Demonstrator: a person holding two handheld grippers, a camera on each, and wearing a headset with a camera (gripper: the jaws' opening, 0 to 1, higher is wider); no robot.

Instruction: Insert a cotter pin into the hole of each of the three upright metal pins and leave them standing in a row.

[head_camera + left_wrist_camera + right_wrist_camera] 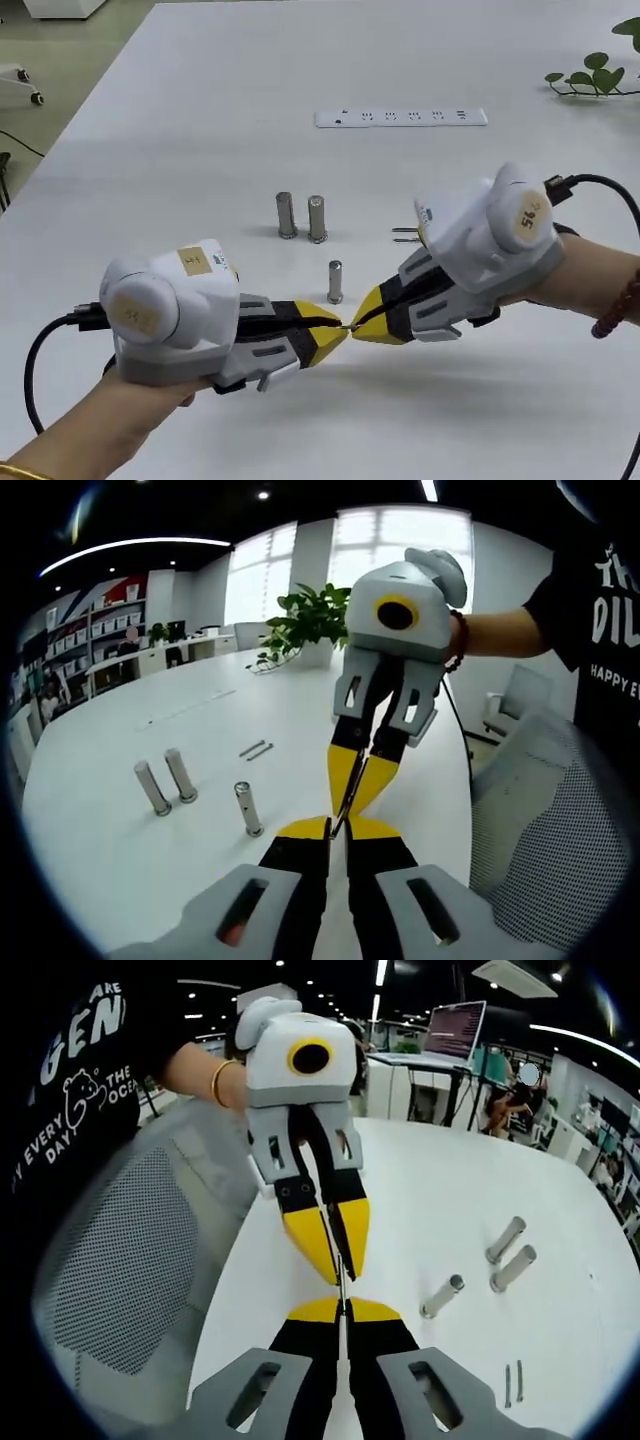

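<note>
A broad white tabletop (200,120) runs away from the person. A long white power strip (400,118) lies flat at its far side, and a green leafy plant (595,75) reaches in at the far right edge. In the left gripper view the room is an open office with tall bright windows and shelving along one wall. A grey mesh chair back (540,820) stands just beside the table.

Three upright grey metal pins (317,218) stand on the table. Two are side by side, and the lone pin (335,282) stands apart, nearer the person. Two spare cotter pins (405,235) lie flat to the right of the pair, partly behind the right gripper's body.

Both grippers are held over the near part of the table, pointed at each other tip to tip, just in front of the lone pin. The left gripper (338,334) comes in from the lower left, roughly level. The right gripper (360,324) comes from the right, angled down toward it.

Each gripper's yellow-tipped black jaws are pressed together. Between the two sets of tips runs a thin metal cotter pin (342,1280), pinched at one end by the left gripper and at the other by the right. It touches none of the upright pins.
</note>
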